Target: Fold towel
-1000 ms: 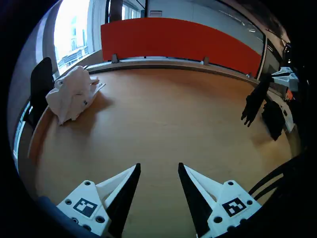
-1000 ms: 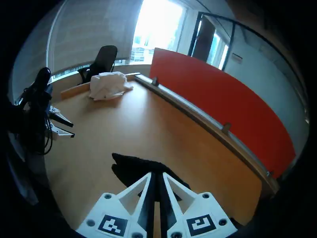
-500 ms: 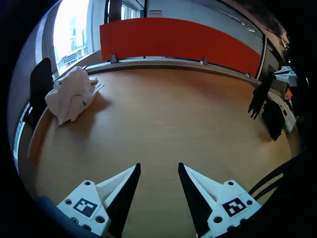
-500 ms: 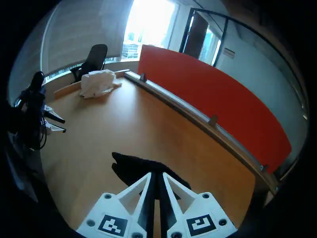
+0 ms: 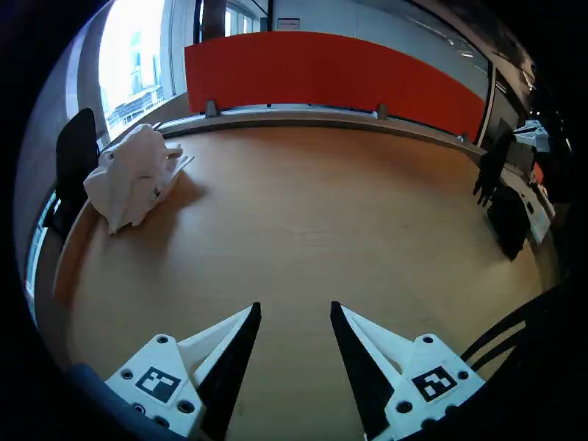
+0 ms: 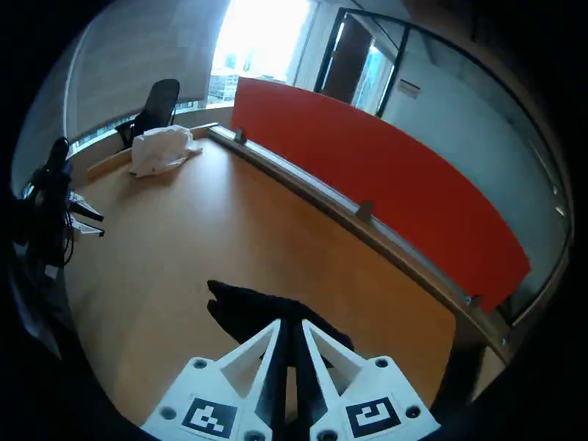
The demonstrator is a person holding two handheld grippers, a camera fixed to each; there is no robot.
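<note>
Big light wood table [image 5: 309, 220] takes up most of both views, with a long red divider panel [image 5: 331, 73] standing along its far edge and bright windows behind that. A black office chair [image 5: 73, 158] sits off the far left corner.

On that same far left corner there's a crumpled heap of white towels [image 5: 132, 176], well apart from everything else.

The one being handled is the black towel [image 6: 250, 312]. In the right gripper view it's bunched up right at the fingertips, spreading out forward and to the left over the wood. In the left gripper view you can see it over at the table's right edge, hanging with its long axis straight up and down, ragged lower end pointing at the tabletop. Can't tell if it's touching the wood or not.

Right gripper [image 6: 292, 323] is clamped tight on that black towel, both fingers pinching the cloth with basically no gap.

Left gripper [image 5: 294, 304] is spread wide with nothing in it, just bare table between the fingers, near the front edge
</note>
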